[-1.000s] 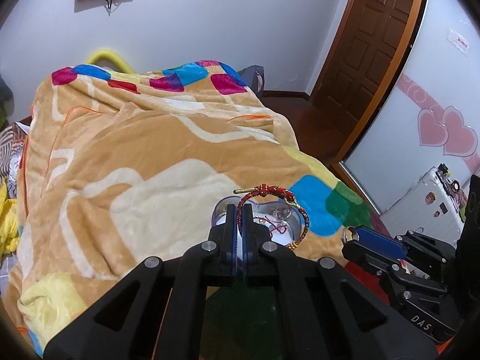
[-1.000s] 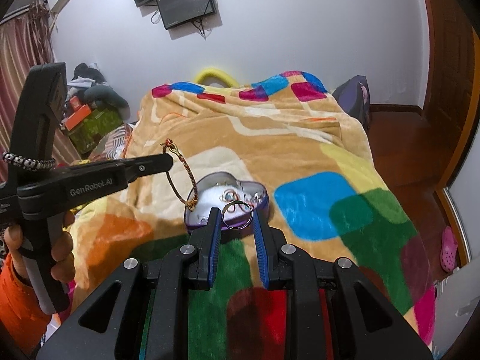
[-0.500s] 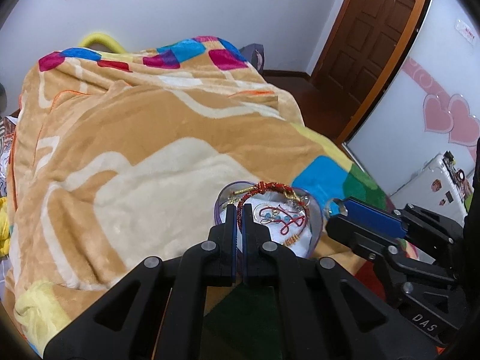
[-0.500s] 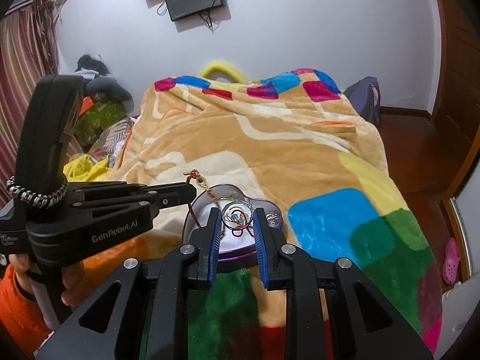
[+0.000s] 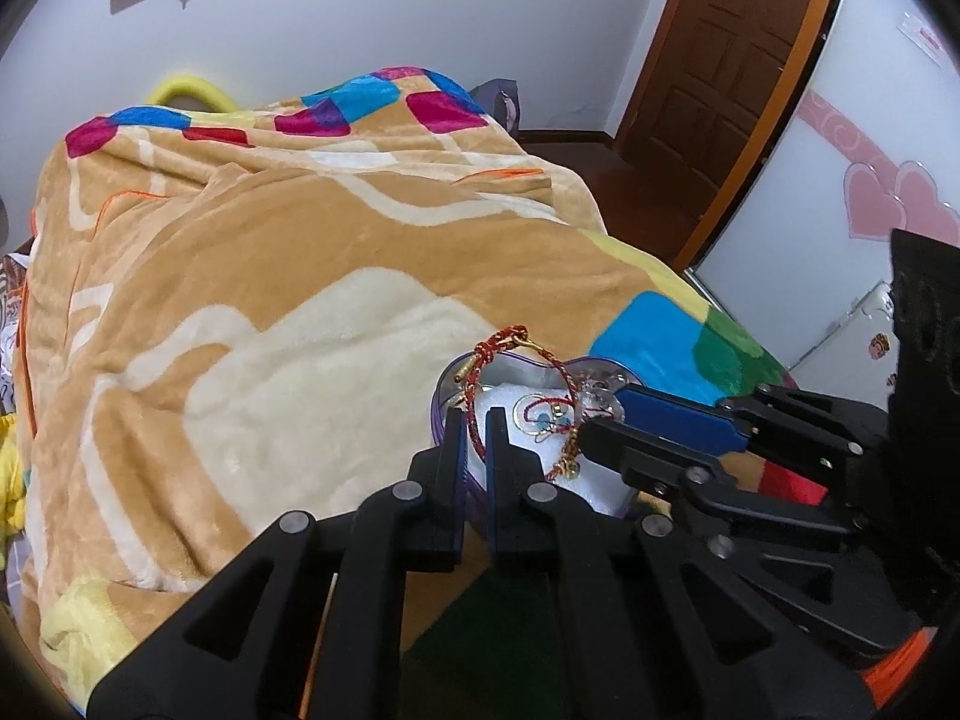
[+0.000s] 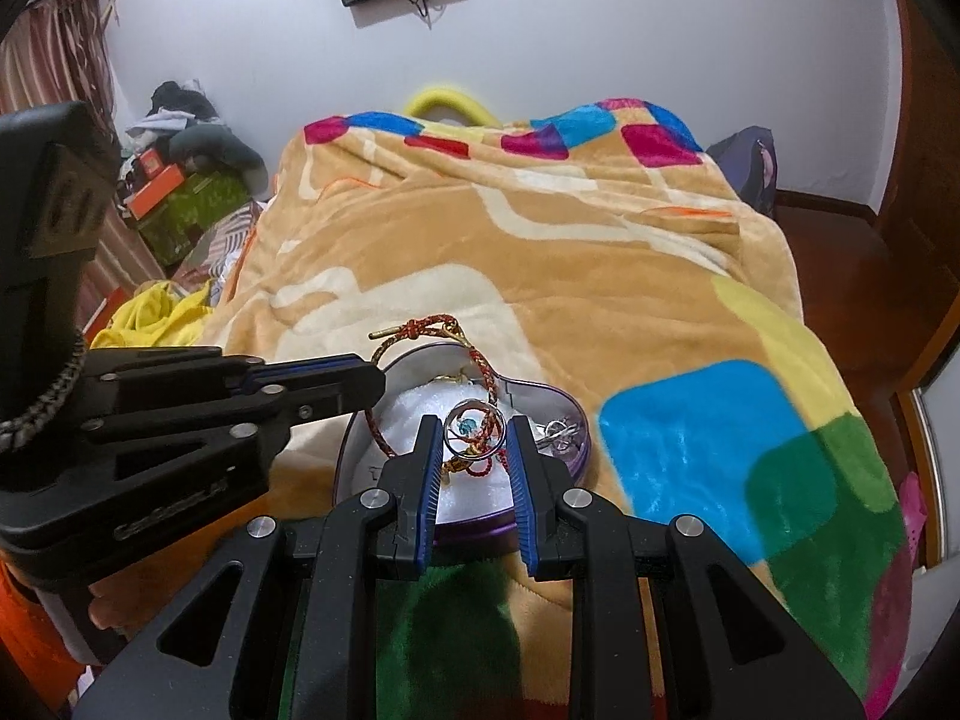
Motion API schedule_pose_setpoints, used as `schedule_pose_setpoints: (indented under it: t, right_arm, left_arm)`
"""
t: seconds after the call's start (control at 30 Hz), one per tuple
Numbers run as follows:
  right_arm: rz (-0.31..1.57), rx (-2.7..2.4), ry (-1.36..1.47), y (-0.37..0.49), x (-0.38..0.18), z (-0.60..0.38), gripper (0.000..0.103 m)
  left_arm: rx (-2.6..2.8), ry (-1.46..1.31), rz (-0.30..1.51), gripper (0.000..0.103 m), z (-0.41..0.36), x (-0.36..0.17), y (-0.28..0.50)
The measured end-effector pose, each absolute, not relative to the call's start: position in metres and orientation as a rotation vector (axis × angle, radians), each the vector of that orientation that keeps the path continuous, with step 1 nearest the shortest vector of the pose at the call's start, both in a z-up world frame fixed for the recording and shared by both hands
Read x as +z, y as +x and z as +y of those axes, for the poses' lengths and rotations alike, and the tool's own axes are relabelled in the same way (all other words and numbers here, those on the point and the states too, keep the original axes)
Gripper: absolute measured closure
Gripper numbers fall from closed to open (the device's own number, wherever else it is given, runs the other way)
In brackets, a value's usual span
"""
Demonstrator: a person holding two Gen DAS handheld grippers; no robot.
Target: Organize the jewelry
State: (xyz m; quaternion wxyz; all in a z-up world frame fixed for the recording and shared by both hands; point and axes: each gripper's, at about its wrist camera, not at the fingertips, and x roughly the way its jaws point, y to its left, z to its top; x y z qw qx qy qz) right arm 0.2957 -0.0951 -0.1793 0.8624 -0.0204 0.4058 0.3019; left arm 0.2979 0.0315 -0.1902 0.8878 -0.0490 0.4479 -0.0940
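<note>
Left wrist view: left gripper (image 5: 474, 420) pinches red braided bracelet (image 5: 516, 343) over heart-shaped tin (image 6: 576, 414) on bed blanket (image 5: 270, 276). Right gripper (image 6: 474, 444) holds a ring (image 6: 474, 427) w/ blue bead, just above tin's white padding. Door (image 5: 732, 60) beyond.

a bed carries everything, covered by a tan fleece blanket (image 6: 540, 276) with cream shapes and blue, green, red and magenta patches. directly on the blanket lies an open heart-shaped purple tin (image 6: 579, 420), just left of the big blue patch (image 6: 678, 432), near the blanket's green and red near edge.
</note>
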Motion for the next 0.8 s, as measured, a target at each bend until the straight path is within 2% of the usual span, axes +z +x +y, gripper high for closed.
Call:
schedule_pose_setpoints:
  t: [0.33,0.4,0.47,0.53,0.8]
  right_arm:
    - [0.830,0.613,-0.064,0.289,-0.172,-0.094,0.083]
    - [0.819,0.610,-0.065,0.285,-0.167,-0.095,0.083]
    - [0.805,0.610,-0.058,0.280,-0.158,-0.098,0.083]
    - [0.790,0.606,-0.052,0.274,-0.150,-0.101,0.077]
    - [0.644,0.578,-0.030,0.235,-0.094,-0.122,0.075]
  left_arm:
    - [-0.203,-0.116,0.895,0.096,0.035,-0.173,0.282]
    - [-0.196,-0.118,0.882,0.093,0.035,-0.167,0.278]
    - [-0.187,-0.119,0.864,0.087,0.036,-0.159,0.272]
    - [-0.181,-0.123,0.840,0.083,0.037,-0.147,0.263]
    - [-0.166,-0.102,0.713,0.079,0.030,-0.092,0.217]
